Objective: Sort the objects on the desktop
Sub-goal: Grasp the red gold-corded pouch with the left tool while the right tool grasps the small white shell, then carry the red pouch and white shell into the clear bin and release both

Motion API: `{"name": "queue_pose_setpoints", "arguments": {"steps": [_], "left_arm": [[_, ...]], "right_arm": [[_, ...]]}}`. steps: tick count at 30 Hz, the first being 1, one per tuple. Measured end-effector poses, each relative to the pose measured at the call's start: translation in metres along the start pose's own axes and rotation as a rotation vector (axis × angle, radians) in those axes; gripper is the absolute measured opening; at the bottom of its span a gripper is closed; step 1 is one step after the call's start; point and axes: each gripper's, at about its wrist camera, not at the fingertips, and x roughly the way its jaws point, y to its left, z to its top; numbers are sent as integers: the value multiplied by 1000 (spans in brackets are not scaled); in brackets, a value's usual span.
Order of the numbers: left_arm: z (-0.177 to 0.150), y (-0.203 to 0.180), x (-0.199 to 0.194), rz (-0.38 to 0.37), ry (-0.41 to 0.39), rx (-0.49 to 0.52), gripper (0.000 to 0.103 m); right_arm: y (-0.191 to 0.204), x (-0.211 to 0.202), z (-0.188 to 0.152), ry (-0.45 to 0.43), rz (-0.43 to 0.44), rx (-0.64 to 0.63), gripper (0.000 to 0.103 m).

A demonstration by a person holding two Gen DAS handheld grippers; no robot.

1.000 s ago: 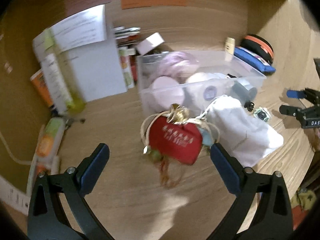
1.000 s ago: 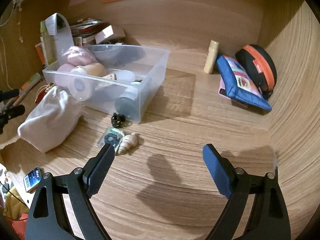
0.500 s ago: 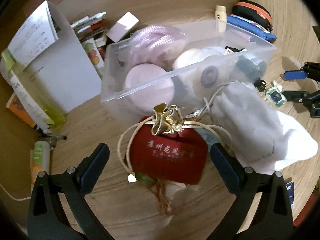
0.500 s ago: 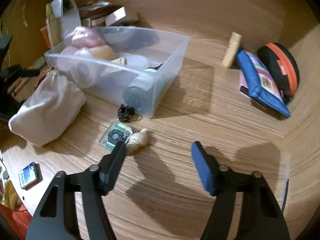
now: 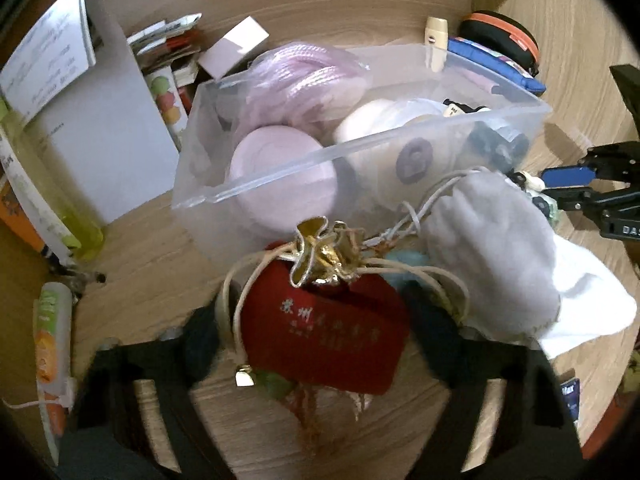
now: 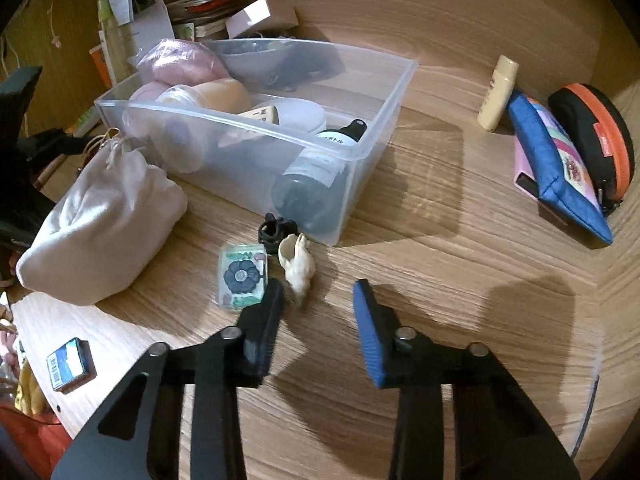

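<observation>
A red drawstring pouch [image 5: 320, 332] with a gold top lies on the wooden desk in front of a clear plastic bin [image 5: 360, 152]. My left gripper [image 5: 320, 340] straddles the pouch. Its blurred jaws are closing, one finger on each side, and the pads are not plainly pressing. In the right wrist view a pale seashell [image 6: 298, 264] lies just ahead of my right gripper [image 6: 318, 312]. The shell's tip sits beside the left finger. These jaws are closing too, with a gap still showing between them. The right gripper [image 5: 560, 186] also shows at the right edge of the left wrist view.
A white cloth pouch [image 6: 104, 220] lies left of the shell. A clear tile with a dark flower [image 6: 240, 276] and a small black clip [image 6: 276, 230] lie beside it. The bin [image 6: 256, 128] holds bottles and jars. A blue pouch [image 6: 556, 172], a round orange-rimmed case [image 6: 596, 132] and a cream tube [image 6: 498, 96] lie far right.
The left gripper has moved in over the red pouch and its jaws have narrowed around it. The right gripper has come down toward the shell and its jaws have narrowed a lot.
</observation>
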Motion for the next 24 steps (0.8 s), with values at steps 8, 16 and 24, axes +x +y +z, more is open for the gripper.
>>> {"name": "queue_pose_setpoints", "arguments": {"steps": [8,16,24], "left_arm": [[-3,20,-15,-22,-46,-91,45],[-5,33,-56,-37,-146,-150,44],[1,34,-97,-42,-242,-194,44]], "right_arm": [[3,0,-1,-26,-3,4,12],[-3,-19,-3,-85,-2,38,11],[-3,-35,-6,-124,-10,42,11]]}}
